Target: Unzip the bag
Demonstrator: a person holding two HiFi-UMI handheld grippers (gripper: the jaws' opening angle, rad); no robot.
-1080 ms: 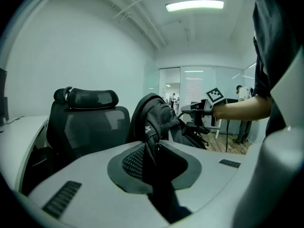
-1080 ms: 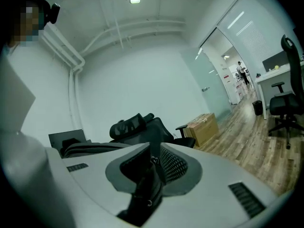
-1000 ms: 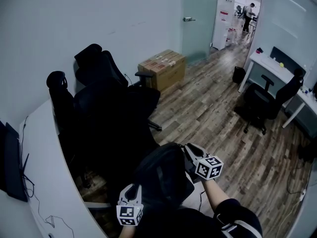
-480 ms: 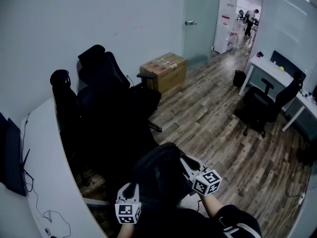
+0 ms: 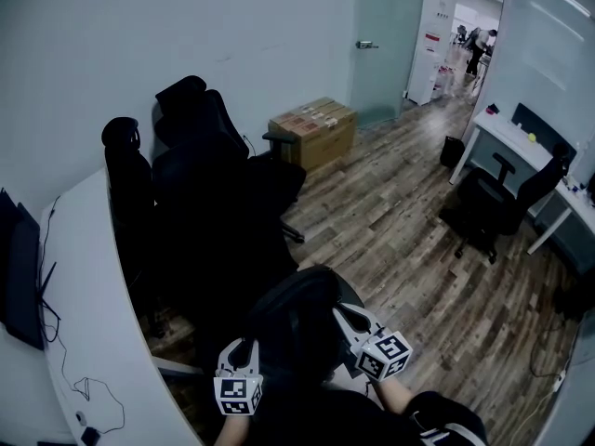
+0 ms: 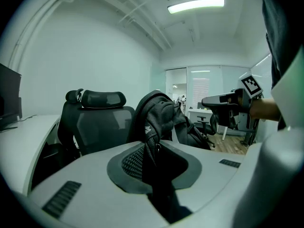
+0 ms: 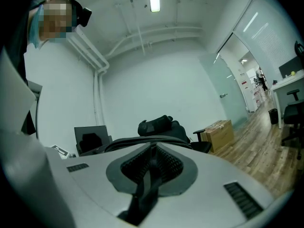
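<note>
Left gripper (image 6: 154, 148): jaws pinched shut on a dark fold of the black bag (image 6: 164, 115). Right gripper (image 7: 153, 152): jaws closed tight on a narrow black tab (image 7: 145, 179) coming off the bag. Head view: bag held up low-centre in front of the person, left gripper at its lower-left edge, right gripper at its right edge; beyond it, black office chairs (image 5: 200, 184) along a curved white desk (image 5: 84, 286), cardboard box (image 5: 313, 130) on the wood floor (image 5: 400, 221).

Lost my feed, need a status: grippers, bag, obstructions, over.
Left gripper shut on bag fabric. Right gripper shut on a thin dark strip of it. Zip state not visible. Office chairs close ahead.
</note>
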